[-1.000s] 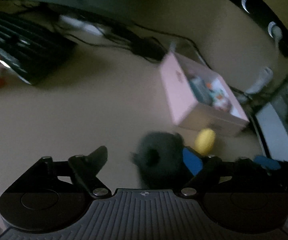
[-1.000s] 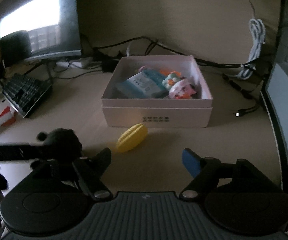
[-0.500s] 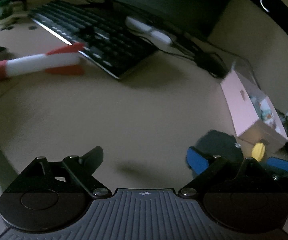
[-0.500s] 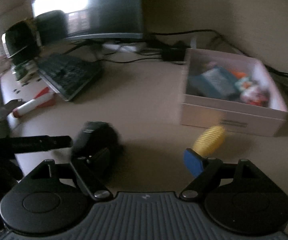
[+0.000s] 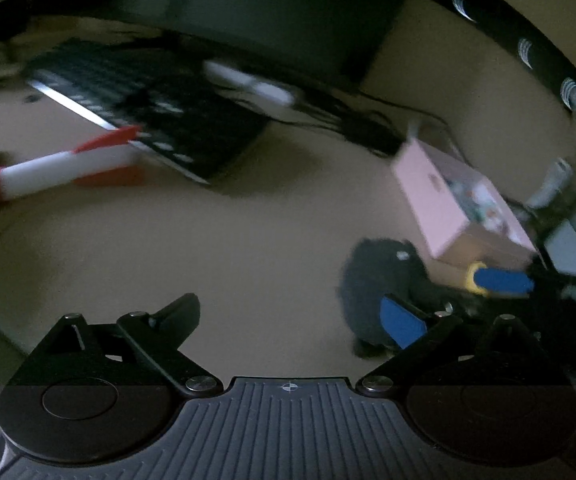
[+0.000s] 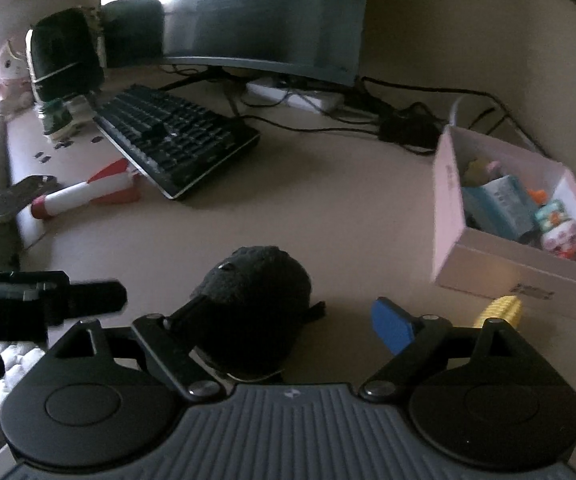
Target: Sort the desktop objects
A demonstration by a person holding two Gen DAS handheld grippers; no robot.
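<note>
Desktop objects lie spread before you, and both of your tools have just been opening. Your right tool [image 6: 292, 320] gapes wide above the bench [image 6: 328, 216]; the black plush toy [image 6: 256, 308] sits between its fingers, hard by the left one, but whether that finger touches it you cannot tell from here, and the blue pad stands clear. Your left tool [image 5: 300, 316] is spread wide with only bare bench between its fingers, the plush just beyond its blue pad. Just right of the right tool, a yellow ribbed toy [image 6: 502, 310] lies against the front of the pink box [image 6: 446, 196], which holds a teal packet and several small colourful figures. Farther out to the left, a red-and-white rocket [image 6: 84, 192] lies on the bench beside the near corner of the black keyboard [image 6: 176, 140]. Behind the keyboard stands the monitor [image 6: 264, 12], with cables trailing along the wall.
</note>
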